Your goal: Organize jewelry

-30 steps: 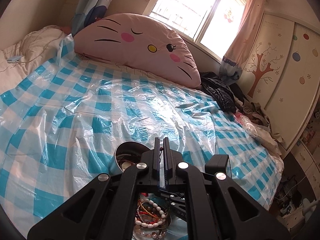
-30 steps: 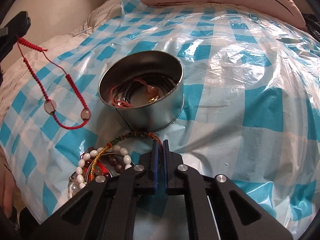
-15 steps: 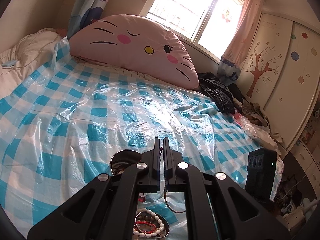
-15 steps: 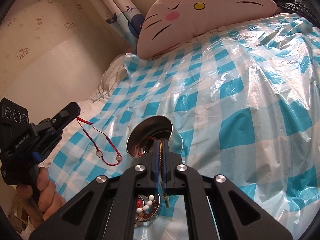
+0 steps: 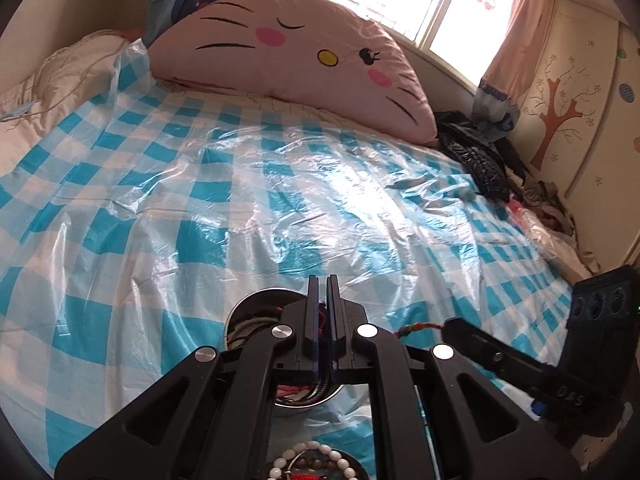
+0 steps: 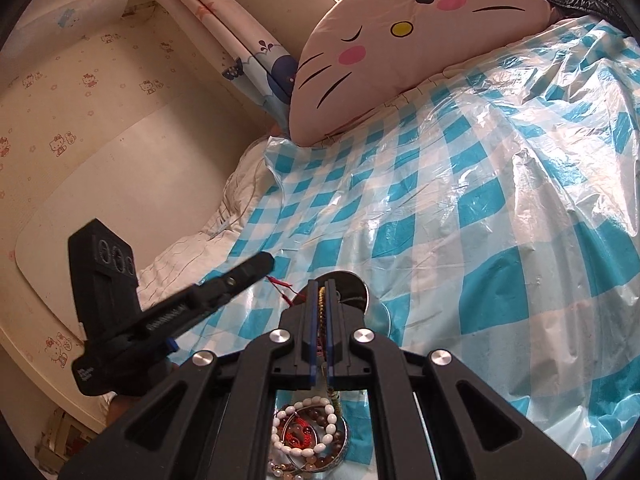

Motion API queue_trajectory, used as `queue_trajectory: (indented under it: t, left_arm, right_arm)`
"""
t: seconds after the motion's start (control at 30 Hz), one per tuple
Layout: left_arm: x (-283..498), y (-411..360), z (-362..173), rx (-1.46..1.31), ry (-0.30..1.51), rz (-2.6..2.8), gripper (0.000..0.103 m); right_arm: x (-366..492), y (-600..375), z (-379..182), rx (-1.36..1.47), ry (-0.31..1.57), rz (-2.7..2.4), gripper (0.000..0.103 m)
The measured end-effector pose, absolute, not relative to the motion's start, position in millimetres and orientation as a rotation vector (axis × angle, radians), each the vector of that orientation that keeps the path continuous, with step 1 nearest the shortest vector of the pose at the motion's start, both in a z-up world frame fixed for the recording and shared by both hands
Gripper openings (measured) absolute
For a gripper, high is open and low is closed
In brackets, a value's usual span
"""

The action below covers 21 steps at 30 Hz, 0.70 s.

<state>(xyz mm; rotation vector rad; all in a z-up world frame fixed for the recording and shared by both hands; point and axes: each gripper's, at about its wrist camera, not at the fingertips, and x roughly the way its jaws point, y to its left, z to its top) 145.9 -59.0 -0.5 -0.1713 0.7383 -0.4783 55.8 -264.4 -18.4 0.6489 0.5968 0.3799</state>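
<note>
My left gripper (image 5: 320,280) is shut on a red cord bracelet (image 5: 323,319); its red end shows in the right wrist view (image 6: 285,289). It hangs over the round metal tin (image 5: 256,304). My right gripper (image 6: 321,282) is shut on a braided multicolour bracelet (image 6: 321,308), whose end shows in the left wrist view (image 5: 420,325). It also hovers by the tin (image 6: 354,282). A small dish of bead bracelets (image 6: 312,436) lies under both grippers, with a white bead bracelet (image 5: 316,450) on top.
A blue-and-white checked plastic sheet (image 5: 280,184) covers the bed. A pink cat-face pillow (image 5: 288,60) lies at the head. Dark clothes (image 5: 480,160) pile at the right edge, by a wardrobe (image 5: 580,100). A wall (image 6: 100,120) borders the left side.
Both grippers have moved in toward the tin with their bracelets. The red cord bracelet, which hung free at the left, is now over the tin.
</note>
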Motion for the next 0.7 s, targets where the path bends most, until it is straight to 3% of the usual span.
queue_trajectory:
  t: [0.03,0.17,0.4,0.57,0.6,0.7]
  left_arm:
    - [147.7,-56.6,-5.6,-0.162,0.753,-0.450,0.011]
    - [147.0,-36.1,-8.0,-0.182,0.735,-0.358,0.048]
    - [143.9,9.5,-2.2,-0.319,0.699,-0.245,0.053]
    - [139.5,24.0,-3.5,-0.356,0.696,-0.213,0.056]
    - [139.0,24.8,-4.5,-0.357,0.700,-0.212,0.056]
    - [136.9,23.5,-7.2,-0.350,0.715,-0.221,0.056]
  right_arm:
    - [58.8,-262.8,-18.5,0.656,0.599,0.389,0.004]
    - [74.2,-255.3,-19.0,0.682,0.607,0.416,0.004]
    - [118.9,-241.4,-31.9,0.795,0.635,0.471,0.004]
    - [132.6,-217.5,-50.7,0.625,0.769,0.355,0.005]
    - [131.4,-217.5,-52.6,0.607,0.772,0.343,0.008]
    - [124.5,-224.1,-48.9,0.593,0.733,0.311,0.057]
